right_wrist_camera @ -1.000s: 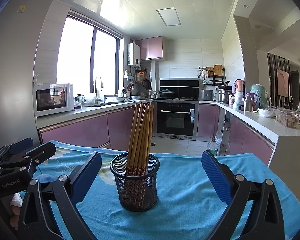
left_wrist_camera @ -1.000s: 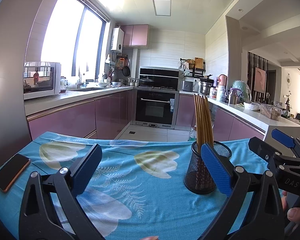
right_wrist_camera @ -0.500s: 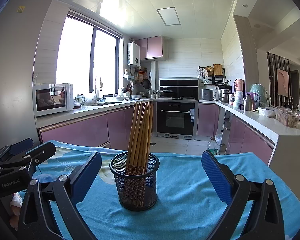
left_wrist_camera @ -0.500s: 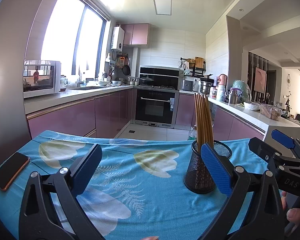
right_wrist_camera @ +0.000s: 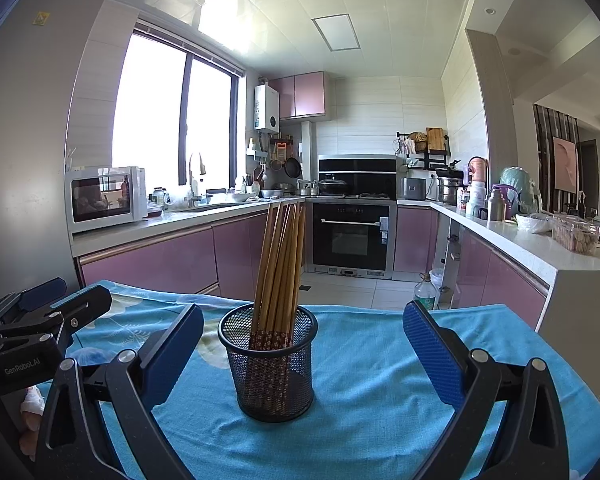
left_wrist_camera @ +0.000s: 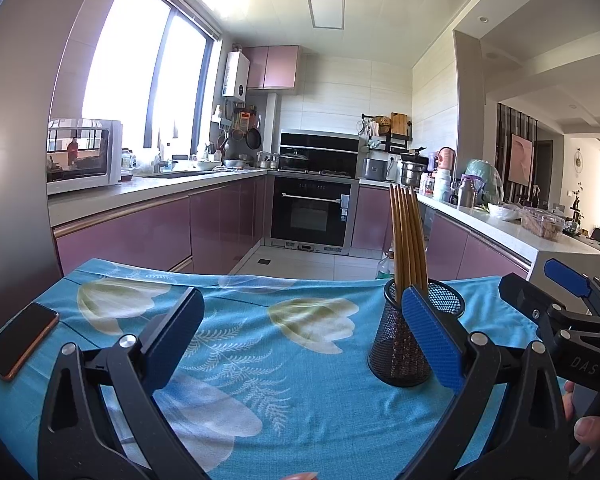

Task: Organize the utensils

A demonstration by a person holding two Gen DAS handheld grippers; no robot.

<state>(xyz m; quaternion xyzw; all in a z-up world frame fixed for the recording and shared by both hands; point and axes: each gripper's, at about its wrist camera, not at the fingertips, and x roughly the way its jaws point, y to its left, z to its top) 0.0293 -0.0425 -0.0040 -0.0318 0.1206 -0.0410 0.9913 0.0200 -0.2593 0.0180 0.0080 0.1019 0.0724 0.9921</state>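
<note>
Wooden chopsticks [right_wrist_camera: 278, 276], about six, lean in one mesh cup [right_wrist_camera: 269, 364]; left hand-held gripper [left_wrist_camera: 300, 328] and right hand-held gripper [right_wrist_camera: 304, 344] both gape empty.

One black mesh holder [right_wrist_camera: 271, 364] stands on one blue floral tablecloth [right_wrist_camera: 376, 396], holding a bundle of wooden chopsticks [right_wrist_camera: 281, 268] too tightly packed to count exactly. One smartphone [left_wrist_camera: 20, 339] lies on the cloth. Two grippers, the left gripper [left_wrist_camera: 300, 330] and the right gripper [right_wrist_camera: 303, 344], are in view.
</note>
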